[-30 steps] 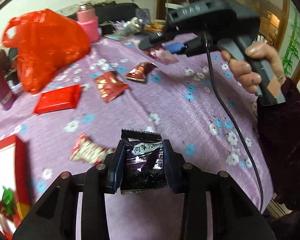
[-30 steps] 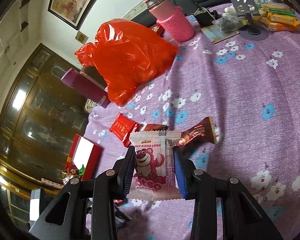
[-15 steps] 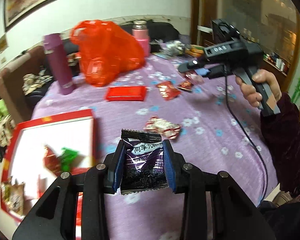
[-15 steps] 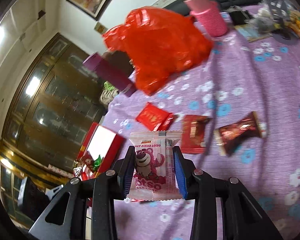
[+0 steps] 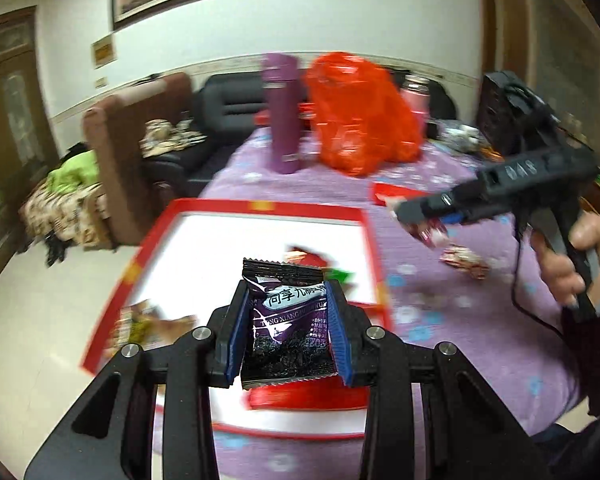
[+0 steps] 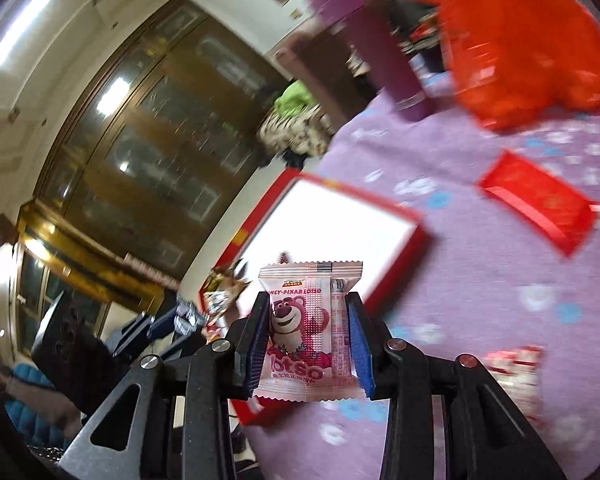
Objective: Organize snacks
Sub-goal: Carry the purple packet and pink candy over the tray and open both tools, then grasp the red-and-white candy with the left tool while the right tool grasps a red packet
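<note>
My left gripper (image 5: 287, 294) is shut on a dark purple snack packet (image 5: 288, 328), held above the near part of a red box with a white inside (image 5: 260, 205). A few wrapped snacks (image 5: 312, 258) lie in that box. My right gripper (image 6: 309, 300) is shut on a pink bear-print packet (image 6: 312, 328), just right of the red box (image 6: 360, 196) and over its near corner. In the left wrist view the right gripper (image 5: 416, 220) hovers right of the box, held by a hand (image 5: 568, 264). The left gripper (image 6: 168, 322) shows blurred at the lower left of the right wrist view.
On the purple flowered tablecloth (image 5: 440, 184) stand a purple bottle (image 5: 282, 116), a red plastic bag (image 5: 360, 120) and a pink bottle (image 5: 416, 96). A flat red packet (image 6: 536, 204) and a loose red-white snack (image 5: 464, 260) lie right of the box. Beyond the table's left edge is floor and a sofa (image 5: 228, 112).
Both grippers have swung left across the table with their packets still held. The red box has come from the left edge of view to directly ahead of them.
</note>
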The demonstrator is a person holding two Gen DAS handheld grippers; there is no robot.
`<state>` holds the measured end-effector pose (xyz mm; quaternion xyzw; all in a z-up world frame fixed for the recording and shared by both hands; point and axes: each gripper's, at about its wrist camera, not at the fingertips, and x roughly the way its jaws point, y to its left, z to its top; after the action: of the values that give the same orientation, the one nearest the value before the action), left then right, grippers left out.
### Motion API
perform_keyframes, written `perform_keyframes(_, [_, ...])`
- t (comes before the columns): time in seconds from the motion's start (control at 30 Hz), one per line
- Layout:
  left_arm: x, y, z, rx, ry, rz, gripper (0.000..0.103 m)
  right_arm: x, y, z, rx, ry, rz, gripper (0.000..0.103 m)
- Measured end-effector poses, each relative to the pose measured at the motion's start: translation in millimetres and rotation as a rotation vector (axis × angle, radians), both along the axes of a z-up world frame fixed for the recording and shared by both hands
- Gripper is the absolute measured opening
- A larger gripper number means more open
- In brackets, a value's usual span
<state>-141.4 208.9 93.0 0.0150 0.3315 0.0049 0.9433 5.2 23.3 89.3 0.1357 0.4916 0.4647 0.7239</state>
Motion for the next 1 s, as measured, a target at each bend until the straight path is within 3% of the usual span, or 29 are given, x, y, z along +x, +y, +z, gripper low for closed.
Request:
perform_keyframes(0.23, [12, 32, -19, -0.018, 0.037, 0.051, 0.034, -16, 79, -20, -0.083, 0.018, 0.096, 0.037])
perform_keyframes(0.4, [40, 44, -33, -0.009, 0.080, 0.062, 0.034, -5, 112, -28, -0.121, 0.027, 0.086, 0.037])
perform_keyframes(0.5, [55, 53, -38, 0.017, 0.103, 0.125, 0.035, 9, 131, -31, -0.136, 0.018, 0.062, 0.040])
perform_keyframes(0.6, [64, 54, -39, 0.088, 0.109, 0.184, 0.051, 23, 141, -30, -0.108, 0.001, 0.025, 0.043])
perform_keyframes(0.63, [64, 52, -38, 0.104, 0.098, 0.189, 0.059, 28, 135, -27, -0.082, 0.000, 0.005, 0.048])
perform_keyframes(0.67, [63, 50, -36, 0.109, 0.085, 0.181, 0.061, 30, 130, -26, -0.070, 0.000, -0.007, 0.050])
perform_keyframes(0.8, [58, 34, -25, 0.124, 0.035, 0.126, 0.063, 46, 77, -12, -0.083, -0.084, -0.118, 0.051])
perform_keyframes(0.87, [56, 19, -20, 0.103, 0.022, 0.081, 0.072, 57, 32, -6, -0.109, -0.098, -0.200, 0.051])
perform_keyframes(1.0, [59, -21, -19, 0.090, 0.030, -0.038, 0.073, 63, -63, 0, -0.144, -0.114, -0.387, 0.055])
